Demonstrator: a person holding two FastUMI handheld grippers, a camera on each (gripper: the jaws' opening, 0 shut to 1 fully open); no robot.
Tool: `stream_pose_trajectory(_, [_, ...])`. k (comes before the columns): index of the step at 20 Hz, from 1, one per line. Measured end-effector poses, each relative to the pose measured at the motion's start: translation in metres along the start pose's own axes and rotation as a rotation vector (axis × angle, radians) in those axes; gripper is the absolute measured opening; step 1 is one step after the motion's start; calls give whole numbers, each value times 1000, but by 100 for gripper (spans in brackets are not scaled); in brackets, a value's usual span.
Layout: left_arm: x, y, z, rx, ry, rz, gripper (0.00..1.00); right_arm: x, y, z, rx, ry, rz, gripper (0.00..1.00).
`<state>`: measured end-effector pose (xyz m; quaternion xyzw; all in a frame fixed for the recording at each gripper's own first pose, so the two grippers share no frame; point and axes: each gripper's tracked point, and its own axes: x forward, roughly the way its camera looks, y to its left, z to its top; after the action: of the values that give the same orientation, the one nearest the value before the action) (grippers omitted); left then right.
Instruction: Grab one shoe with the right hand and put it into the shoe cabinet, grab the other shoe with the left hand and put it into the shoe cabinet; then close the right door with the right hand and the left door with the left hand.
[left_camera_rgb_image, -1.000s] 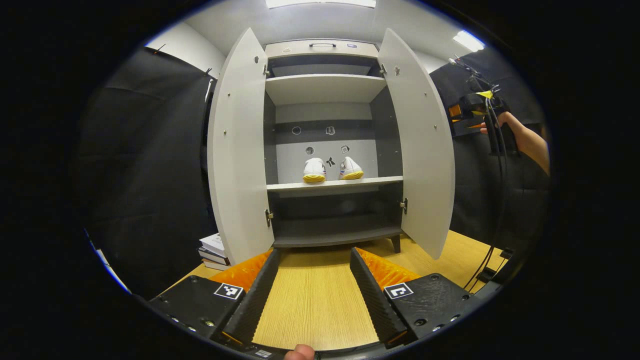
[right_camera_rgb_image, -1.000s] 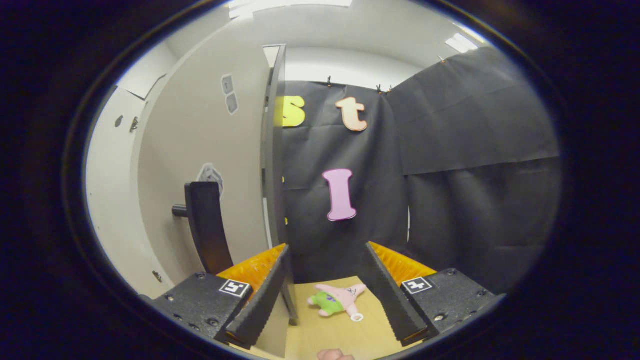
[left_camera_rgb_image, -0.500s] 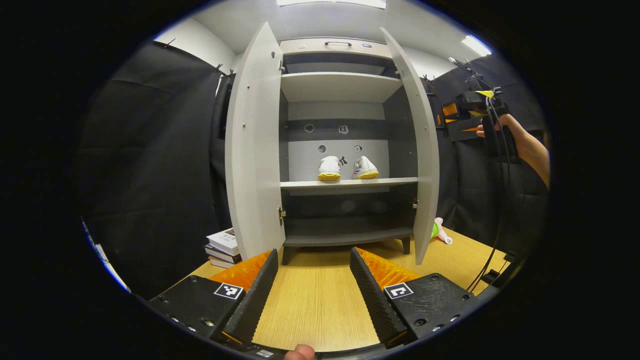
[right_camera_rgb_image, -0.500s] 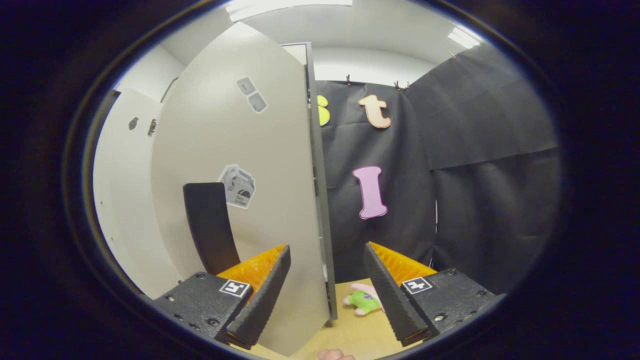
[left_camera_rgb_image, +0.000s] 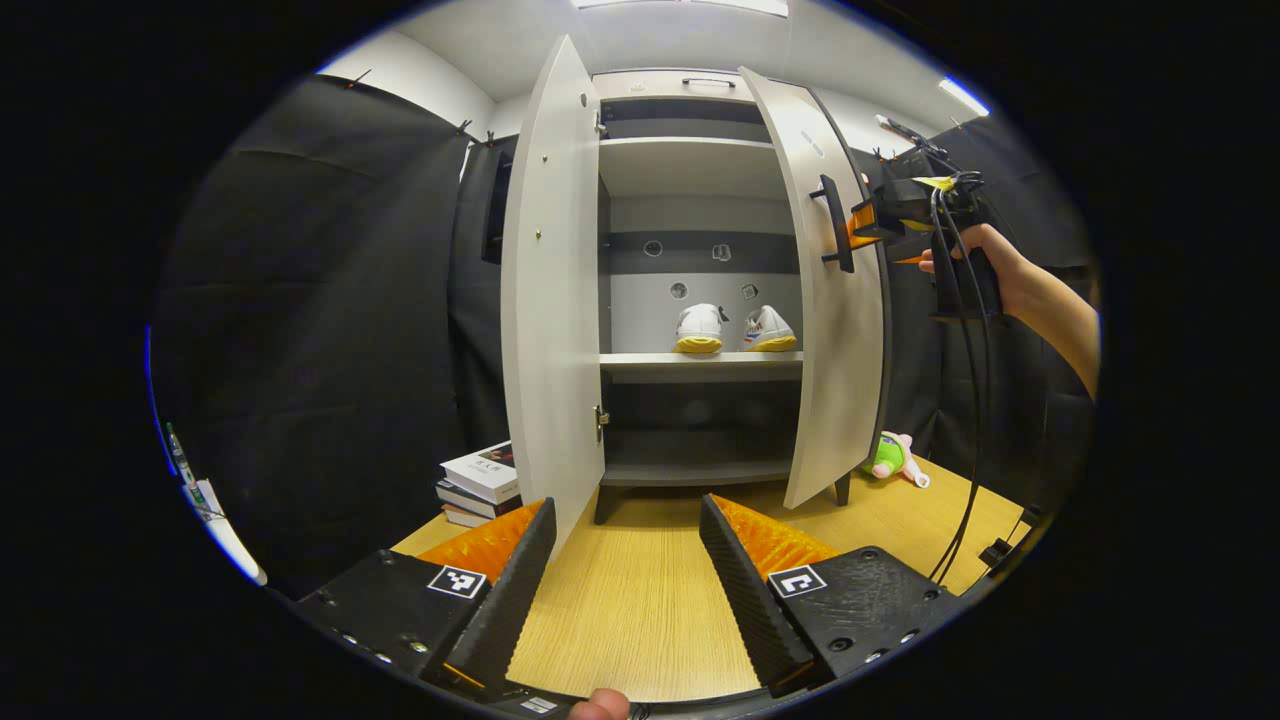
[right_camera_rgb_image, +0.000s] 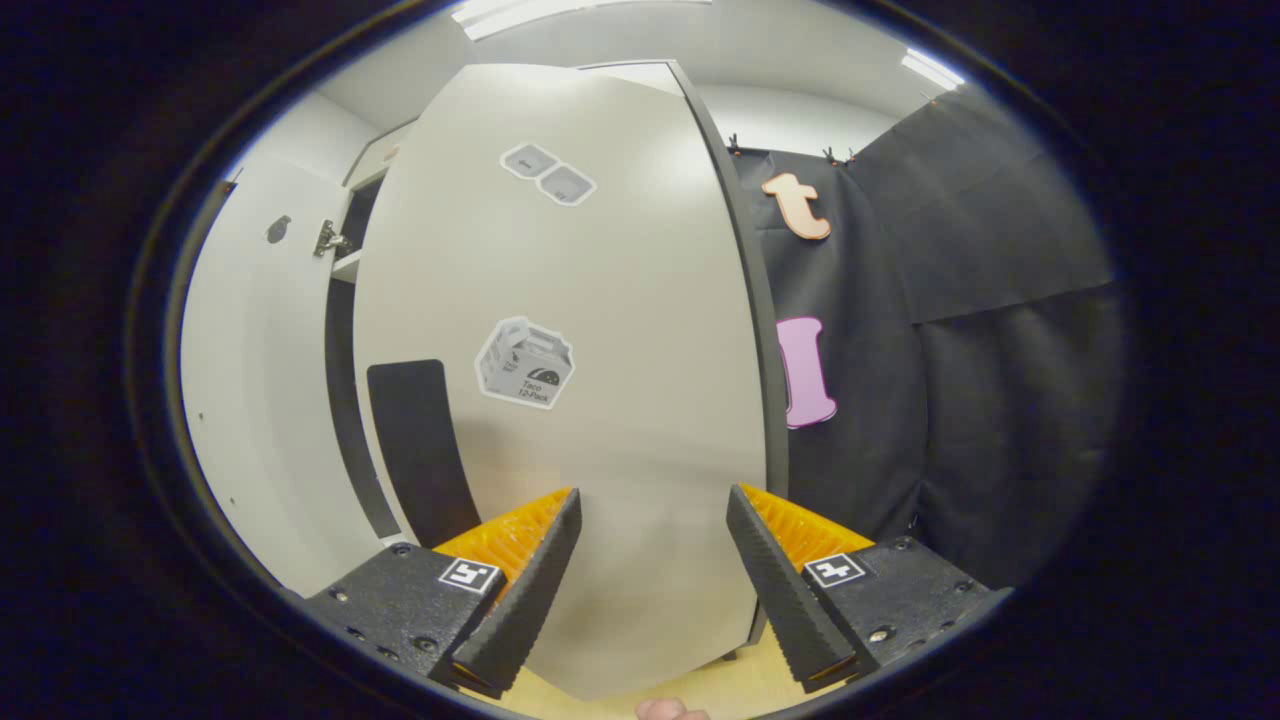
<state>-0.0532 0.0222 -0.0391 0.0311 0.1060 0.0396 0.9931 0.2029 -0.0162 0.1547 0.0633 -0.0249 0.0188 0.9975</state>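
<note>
Inside: 2 shoes (left_camera_rgb_image: 735, 329); right door (right_camera_rgb_image: 600, 400) half-shut.

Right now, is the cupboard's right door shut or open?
Partly open. The right door stands angled off the cabinet, and both shoes show on the shelf through the gap.

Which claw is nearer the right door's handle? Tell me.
Right. The right claw sits against the right door beside its handle; the left claw hangs back over the table, well short of the cabinet.
</note>
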Motion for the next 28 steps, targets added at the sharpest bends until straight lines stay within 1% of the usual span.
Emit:
stream_pose_trajectory(3, [1, 5, 0, -4, 2, 5, 87, -5, -8, 4, -18, -11, -14, 96])
stream_pose_trajectory(6, [0, 3, 1, -6, -4, 2, 87, -22, -14, 14, -40, -41, -21, 97])
stream_pose_trajectory(9, [-1, -4, 3, -11, -7, -14, 87, -50, -19, 17, -90, -71, -27, 97])
stream_pose_trajectory(12, [-2, -11, 4, -10, -11, -31, 87, -85, -17, 10, -122, -87, -17, 97])
stream_pose_trajectory(14, [-3, -18, 6, -6, -16, -43, 87, -111, -15, -2, -137, -96, -17, 98])
stream_pose_trajectory(19, [-7, -33, 12, 3, -33, -77, 87, -171, -5, -55, -146, -91, -6, 98])
stream_pose_trajectory(23, [-8, -43, 17, 17, -46, -95, 87, -205, -9, -95, -159, -85, -40, 98])
stream_pose_trajectory(26, [-9, -50, 18, 14, -48, -111, 87, -223, -5, -127, -125, -41, -29, 98])
stream_pose_trajectory(28, [-9, -53, 21, 18, -55, -116, 87, -233, -8, -147, -106, -13, -35, 98])
